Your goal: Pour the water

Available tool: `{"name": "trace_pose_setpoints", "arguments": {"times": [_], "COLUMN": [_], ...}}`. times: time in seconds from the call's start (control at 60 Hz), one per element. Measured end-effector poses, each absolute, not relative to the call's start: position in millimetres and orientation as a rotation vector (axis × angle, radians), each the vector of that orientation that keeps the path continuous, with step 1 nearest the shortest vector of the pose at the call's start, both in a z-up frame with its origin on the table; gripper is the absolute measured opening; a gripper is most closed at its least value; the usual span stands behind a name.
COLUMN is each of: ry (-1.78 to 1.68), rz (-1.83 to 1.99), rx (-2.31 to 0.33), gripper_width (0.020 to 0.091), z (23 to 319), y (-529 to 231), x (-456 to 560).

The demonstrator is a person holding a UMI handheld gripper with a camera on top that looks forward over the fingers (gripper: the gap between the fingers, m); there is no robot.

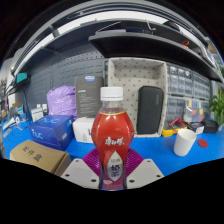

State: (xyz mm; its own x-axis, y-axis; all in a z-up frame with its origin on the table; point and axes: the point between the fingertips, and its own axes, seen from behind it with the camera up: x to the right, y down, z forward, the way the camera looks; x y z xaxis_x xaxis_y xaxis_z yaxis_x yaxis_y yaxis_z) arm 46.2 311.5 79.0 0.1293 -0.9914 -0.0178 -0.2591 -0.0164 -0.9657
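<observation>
Gripper [114, 172] fingers sit on either side of the bottle's [112, 135] lower body and appear pressed against it — clamped on the bottle. It stands upright between them, long axis vertical, white cap [112, 95] pointing up, red liquid filling it to the shoulder. Its base is hidden behind the pink pads, so whether it rests on the blue table [150, 148] or is lifted cannot be told. The label at the bottom is too small to read.

To the right of the bottle the table is bare as far as a white cup [185, 141], which stands well apart — open room on that side. To the left, things crowd closer: a cardboard box [38, 157] near the fingers, a blue box [52, 130] behind it and a purple pack [62, 101] farther back. Behind the bottle stands a dark panel [89, 97], and beside it a pegboard [135, 85] with a black backrest-like shape [149, 110] in front. Overhead runs a dark shelf [140, 40]. A plant [216, 108] at the far right is cut off.
</observation>
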Motion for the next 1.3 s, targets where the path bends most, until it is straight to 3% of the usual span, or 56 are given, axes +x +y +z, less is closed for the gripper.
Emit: {"name": "trace_pose_setpoints", "arguments": {"times": [0.217, 0.533, 0.85, 1.083, 1.3], "ry": [1.441, 1.704, 1.719, 1.719, 1.731], "rz": [-0.763, -0.159, 0.281, 0.526, 0.570], "rx": [-1.244, -0.520, -0.066, 0.215, 0.225], "gripper_width": [0.0270, 0.0272, 0.0271, 0.0271, 0.0270], "z": [93.1, 139.2, 165.3, 159.3, 156.5], "y": [294.4, 233.4, 195.6, 173.7, 171.0], "x": [61.1, 120.1, 150.6, 151.0, 147.0]}}
